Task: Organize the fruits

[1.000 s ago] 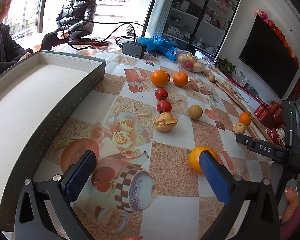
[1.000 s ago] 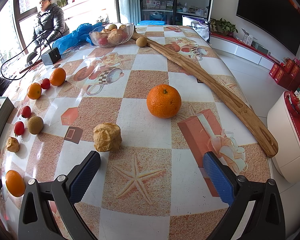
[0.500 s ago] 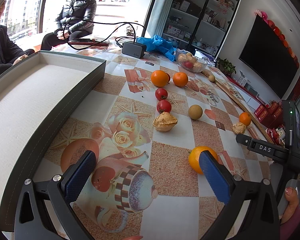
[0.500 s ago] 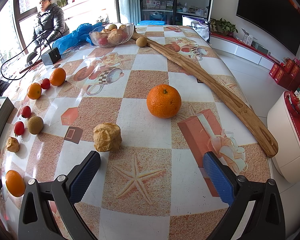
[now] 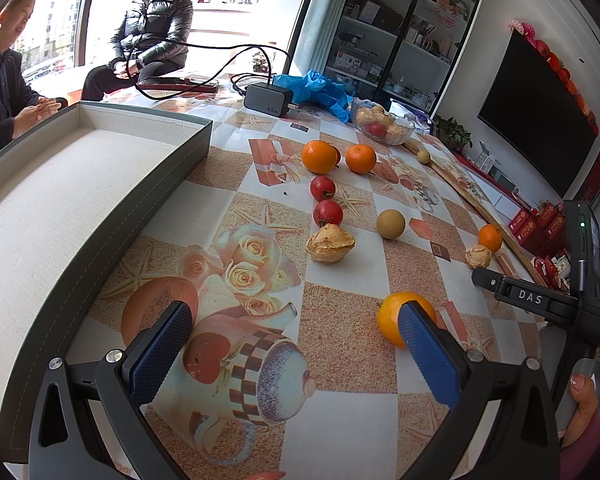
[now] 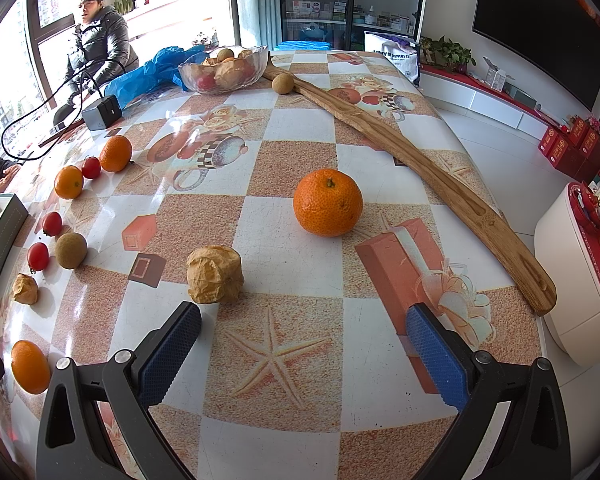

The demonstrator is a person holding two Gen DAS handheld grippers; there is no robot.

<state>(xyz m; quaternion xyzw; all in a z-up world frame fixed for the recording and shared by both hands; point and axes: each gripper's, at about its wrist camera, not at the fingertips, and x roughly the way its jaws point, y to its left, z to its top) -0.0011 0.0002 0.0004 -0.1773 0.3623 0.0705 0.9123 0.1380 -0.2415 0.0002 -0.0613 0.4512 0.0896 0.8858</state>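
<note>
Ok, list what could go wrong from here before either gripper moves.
1. The big round orange sits loose on the glossy tablecloth near the table edge; a nudge from the open right gripper might roll it off.
2. The open left gripper has one finger beside the nearest orange; it may get knocked aside.

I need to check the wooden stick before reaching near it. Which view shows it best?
The right wrist view: the wooden stick runs unblocked from the glass bowl to its wide near end at the table edge. The left wrist view shows only a thin far sliver along the table's right edge, partly hidden behind the right gripper.
</note>
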